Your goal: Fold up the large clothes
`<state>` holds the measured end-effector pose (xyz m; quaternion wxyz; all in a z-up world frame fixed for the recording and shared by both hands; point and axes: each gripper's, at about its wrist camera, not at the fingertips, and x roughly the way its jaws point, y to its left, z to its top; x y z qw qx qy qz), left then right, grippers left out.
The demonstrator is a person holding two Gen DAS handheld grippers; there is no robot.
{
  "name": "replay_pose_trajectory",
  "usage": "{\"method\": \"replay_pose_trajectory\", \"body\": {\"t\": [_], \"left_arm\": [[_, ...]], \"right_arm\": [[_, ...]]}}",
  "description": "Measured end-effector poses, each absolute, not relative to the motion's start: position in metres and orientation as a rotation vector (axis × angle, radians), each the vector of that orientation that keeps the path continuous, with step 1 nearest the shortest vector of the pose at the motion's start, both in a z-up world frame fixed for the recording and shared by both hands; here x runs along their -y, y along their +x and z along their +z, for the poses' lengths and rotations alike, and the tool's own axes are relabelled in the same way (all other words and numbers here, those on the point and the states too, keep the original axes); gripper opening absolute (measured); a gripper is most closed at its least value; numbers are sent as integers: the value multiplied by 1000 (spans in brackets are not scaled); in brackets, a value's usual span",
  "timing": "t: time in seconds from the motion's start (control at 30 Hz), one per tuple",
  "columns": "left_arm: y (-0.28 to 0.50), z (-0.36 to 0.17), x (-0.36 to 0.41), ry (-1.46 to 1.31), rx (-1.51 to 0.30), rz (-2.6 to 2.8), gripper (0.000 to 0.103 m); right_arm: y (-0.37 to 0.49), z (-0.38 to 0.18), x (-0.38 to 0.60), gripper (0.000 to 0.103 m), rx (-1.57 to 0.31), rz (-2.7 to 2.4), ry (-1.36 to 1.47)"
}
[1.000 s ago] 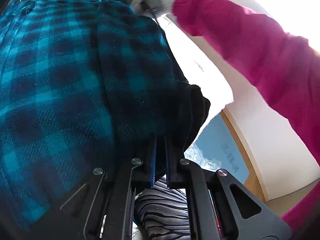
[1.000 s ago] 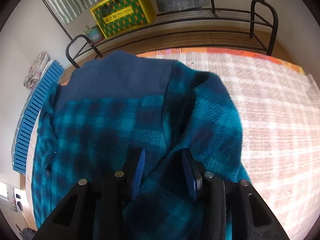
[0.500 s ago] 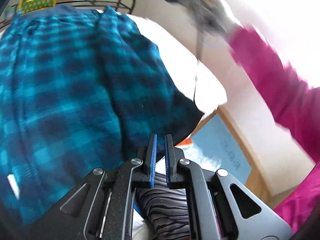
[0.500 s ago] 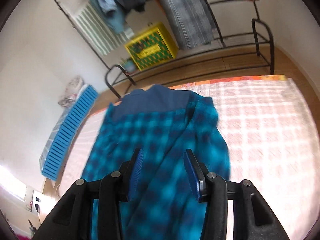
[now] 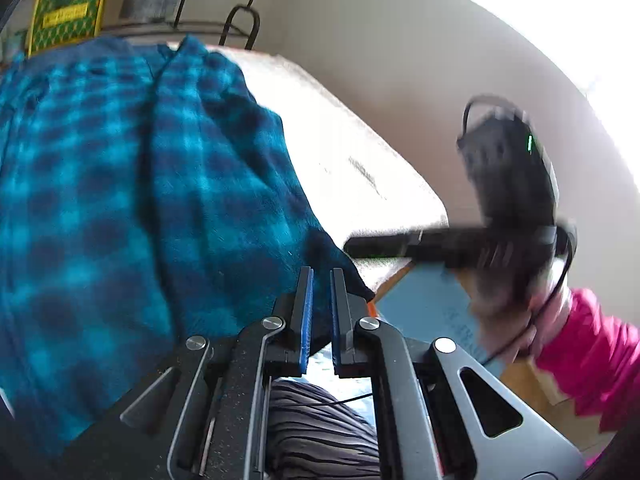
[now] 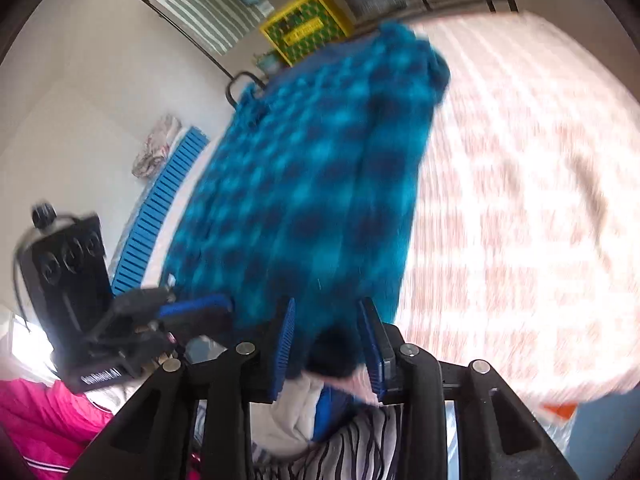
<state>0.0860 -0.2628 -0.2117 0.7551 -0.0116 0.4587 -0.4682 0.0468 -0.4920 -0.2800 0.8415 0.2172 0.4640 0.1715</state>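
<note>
Right tongs (image 6: pixel 328 344) swung back near hem, gaping, left tongs (image 5: pixel 319 316) nearly closed, blue plaid shirt (image 5: pixel 120 200) flat

Plaid fleece garment (image 6: pixel 320 184): large, teal and dark navy check, with a plain navy panel at its far end. Lies spread flat on the bed, one side folded inward along its length. Dark near hem at the bed's edge.
</note>
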Motion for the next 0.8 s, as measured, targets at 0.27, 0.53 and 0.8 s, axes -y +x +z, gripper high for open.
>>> {"method": "replay_pose_trajectory", "body": {"t": [0.27, 0.53, 0.8], "left_arm": [[67, -216, 279, 63, -986, -994, 56], [41, -232, 341, 291, -967, -984, 65], [47, -257, 363, 430, -936, -886, 64]], "right_arm": [[4, -289, 507, 33, -981, 319, 445], [-31, -251, 567, 42, -794, 123, 509], [-20, -239, 598, 49, -751, 79, 524]]}}
